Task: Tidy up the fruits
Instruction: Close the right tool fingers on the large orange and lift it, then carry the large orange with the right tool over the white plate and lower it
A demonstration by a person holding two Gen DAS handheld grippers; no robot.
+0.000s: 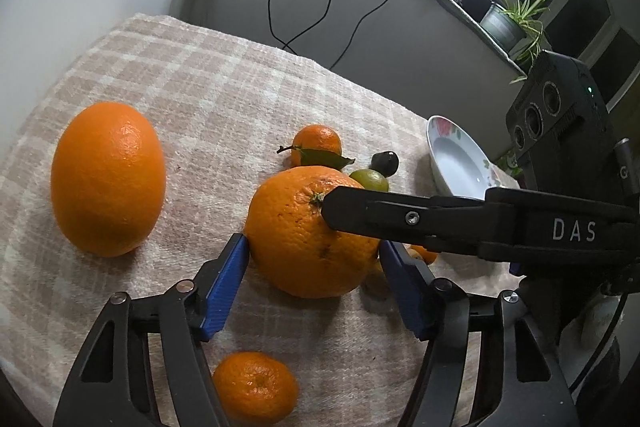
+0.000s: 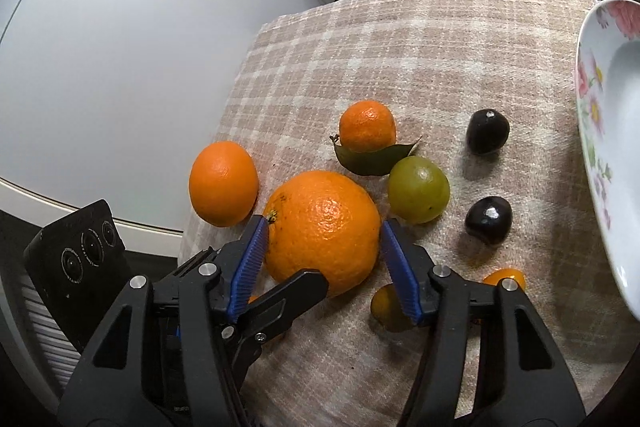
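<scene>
A big orange point(image 1: 312, 231) point(image 2: 324, 231) lies on the checked cloth between the blue pads of both grippers. My left gripper point(image 1: 314, 251) brackets it from the near side, pads at its flanks. My right gripper point(image 2: 324, 239) also closes around it; one of its black fingers point(image 1: 360, 213) crosses the orange's top in the left wrist view. Whether either squeezes it or just touches is unclear. A second large orange point(image 1: 108, 179) point(image 2: 223, 183) lies to the left. A leafy mandarin point(image 1: 316, 143) point(image 2: 367, 126) and a green fruit point(image 2: 418, 189) lie beyond.
A white flowered bowl point(image 1: 456, 163) point(image 2: 600, 115) stands at the cloth's right. Two dark plums point(image 2: 487, 131) point(image 2: 488, 219) lie near it, small kumquats point(image 2: 505, 277) by the right finger. A mandarin point(image 1: 256, 387) lies under my left gripper. The cloth's edge drops off at left.
</scene>
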